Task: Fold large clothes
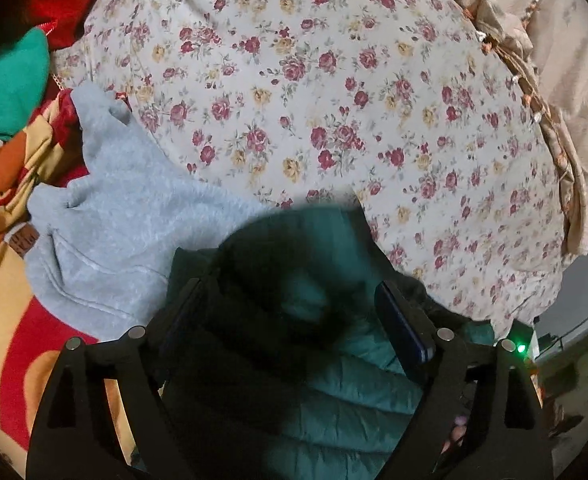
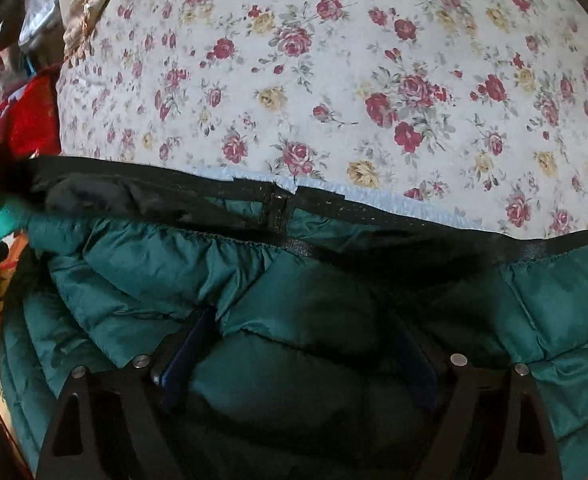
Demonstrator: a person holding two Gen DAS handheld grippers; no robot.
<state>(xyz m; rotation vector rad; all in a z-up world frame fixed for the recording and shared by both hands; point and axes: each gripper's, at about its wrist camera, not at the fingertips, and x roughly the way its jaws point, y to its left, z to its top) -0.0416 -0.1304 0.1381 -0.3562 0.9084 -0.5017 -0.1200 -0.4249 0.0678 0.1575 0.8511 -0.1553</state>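
Note:
A dark green quilted puffer jacket (image 2: 166,264) with a black hem band (image 2: 373,208) lies on the bed. In the right wrist view it fills the lower half, and my right gripper (image 2: 301,320) stands open with a bulge of the jacket between its fingers (image 2: 186,344). In the left wrist view the same jacket (image 1: 357,396) shows with a dark black part (image 1: 262,264) on top. My left gripper (image 1: 286,292) is open just above it, its blue-padded fingers (image 1: 401,324) wide apart and pressing on nothing.
A flowered bedsheet (image 1: 333,100) covers the bed beyond the jacket. A grey hoodie (image 1: 126,232) lies left of the jacket. Red, orange and teal clothes (image 1: 6,88) pile at the left. A beige ruffled cover (image 1: 573,60) edges the right.

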